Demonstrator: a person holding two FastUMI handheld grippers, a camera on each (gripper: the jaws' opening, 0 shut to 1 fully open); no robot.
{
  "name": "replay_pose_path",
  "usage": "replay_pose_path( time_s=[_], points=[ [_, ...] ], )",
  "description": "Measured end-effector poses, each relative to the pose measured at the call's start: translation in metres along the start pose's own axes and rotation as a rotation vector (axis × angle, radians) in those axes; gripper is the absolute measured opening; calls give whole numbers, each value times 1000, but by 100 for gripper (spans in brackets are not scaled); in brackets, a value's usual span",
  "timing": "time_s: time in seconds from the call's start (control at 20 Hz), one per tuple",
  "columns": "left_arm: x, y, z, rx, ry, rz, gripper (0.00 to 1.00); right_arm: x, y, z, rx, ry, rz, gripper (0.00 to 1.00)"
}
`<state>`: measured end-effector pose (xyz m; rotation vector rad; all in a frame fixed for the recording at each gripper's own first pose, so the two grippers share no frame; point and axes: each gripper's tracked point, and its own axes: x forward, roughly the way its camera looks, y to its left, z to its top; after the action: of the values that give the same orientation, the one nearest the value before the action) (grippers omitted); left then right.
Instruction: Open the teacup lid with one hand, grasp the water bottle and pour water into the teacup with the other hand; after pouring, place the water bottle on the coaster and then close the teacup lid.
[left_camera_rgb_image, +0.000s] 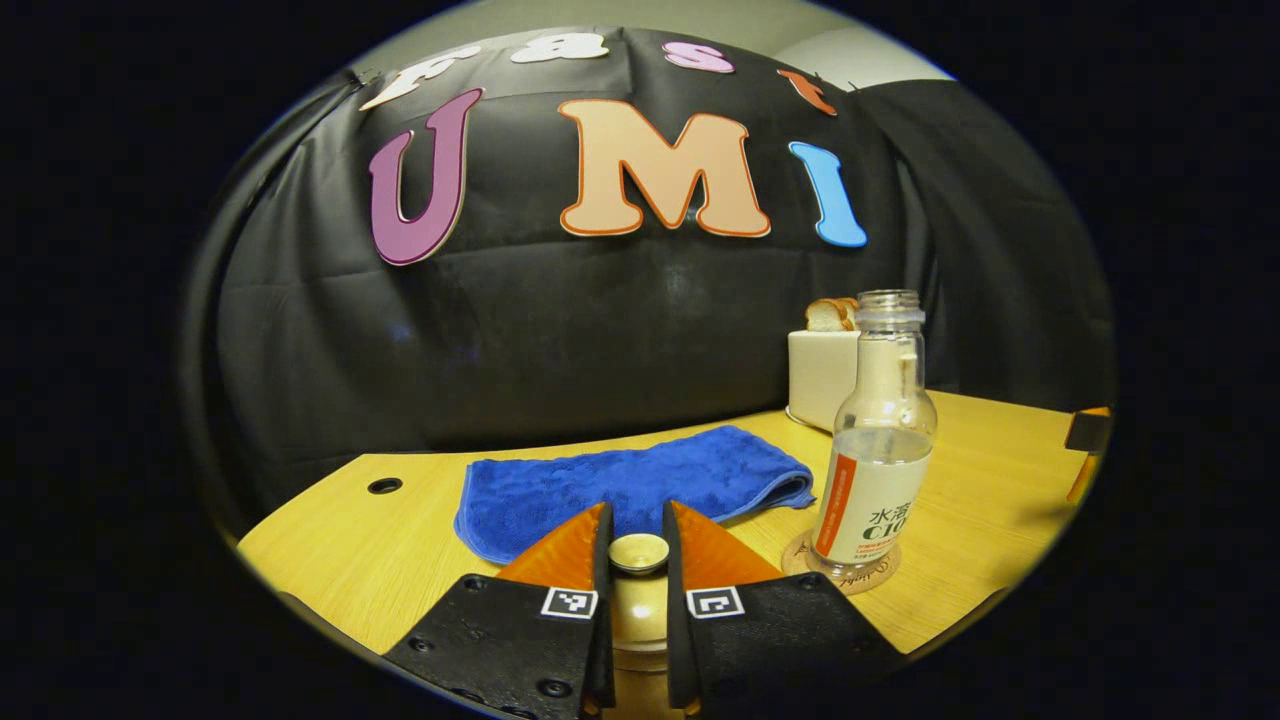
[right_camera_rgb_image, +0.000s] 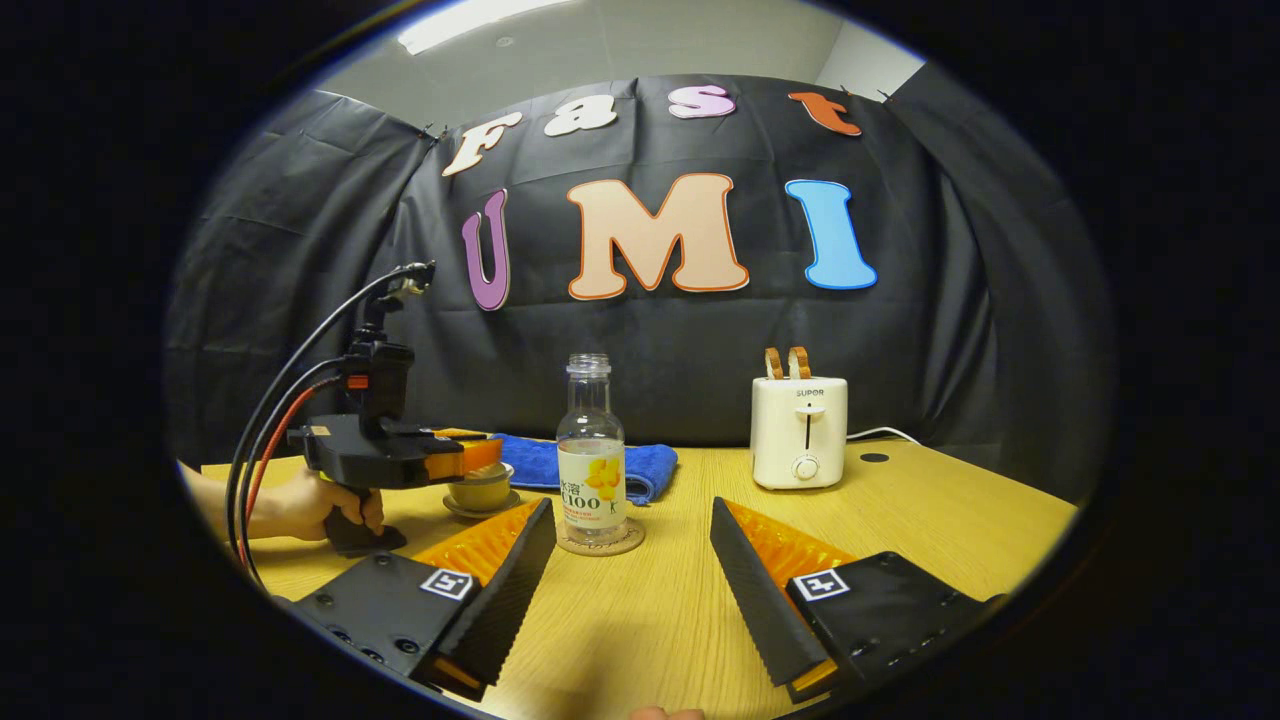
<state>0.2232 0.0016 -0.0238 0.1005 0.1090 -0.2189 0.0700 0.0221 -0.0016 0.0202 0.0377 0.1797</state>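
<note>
Left tool (left_camera_rgb_image: 638, 545) is pinching the teacup lid knob (left_camera_rgb_image: 639, 553). Right tool (right_camera_rgb_image: 632, 535) is spread wide, with the water bottle (right_camera_rgb_image: 591, 450) upright on its coaster (right_camera_rgb_image: 600, 541) at 12 o'clock.

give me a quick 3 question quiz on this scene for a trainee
1. True or false: the water bottle stands on the coaster with no cap on.
2. What do the left tongs grip?
A. the blue towel
B. the teacup lid knob
C. the bottle neck
3. Fill in: the right tongs are ____, pointing toward the bottle but apart from it.

Key
1. True. The bottle is upright on the coaster, its mouth bare.
2. B. In the left gripper view both fingers press on the lid knob; the right gripper view shows those tongs over the teacup.
3. Open. The toaster with bread stands behind, to the right.
</note>
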Motion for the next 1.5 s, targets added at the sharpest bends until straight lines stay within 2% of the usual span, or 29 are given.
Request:
replay_pose_path(
  time_s=[0.25,0.3,0.35,0.4,0.55,0.7,0.9,0.95,1.05,1.1,1.2,1.25,1.3,1.35,1.4,1.5],
  points=[
    [2,2,-7,46,55,41,18,0,-1,0,0,0,3,99],
    [2,3,-5,44,51,42,18,-1,0,0,0,1,4,95],
    [1,3,-5,41,48,42,18,-2,0,1,0,1,6,99],
    [0,3,-4,39,45,44,18,-2,0,0,0,1,7,95],
    [1,1,-5,44,53,37,21,-2,0,0,0,1,6,100],
    [1,1,-7,50,61,30,23,-2,0,0,0,1,6,100],
    [-1,1,-4,32,43,23,29,-2,0,1,0,2,5,95],
    [-2,1,-2,25,30,22,40,-2,0,1,0,3,5,95],
    [-6,2,3,20,2,25,54,-2,-1,1,0,3,4,95],
    [-9,3,7,17,-20,28,63,-2,-1,0,0,3,3,99],
    [-17,11,16,3,-88,65,78,-2,-1,0,-1,2,0,95],
    [-19,16,23,-4,-116,81,89,-1,-2,0,-1,3,0,100],
    [-20,18,17,-15,-98,96,96,-1,-2,0,-1,3,-2,95],
    [-25,21,14,-26,-93,109,92,-1,-2,0,-1,3,-4,99],
    [-32,22,12,-46,-90,118,94,-1,-2,0,-1,2,-4,100],
    [-50,23,11,-102,-100,123,97,-1,-5,0,-2,1,-15,97]
  ],
)
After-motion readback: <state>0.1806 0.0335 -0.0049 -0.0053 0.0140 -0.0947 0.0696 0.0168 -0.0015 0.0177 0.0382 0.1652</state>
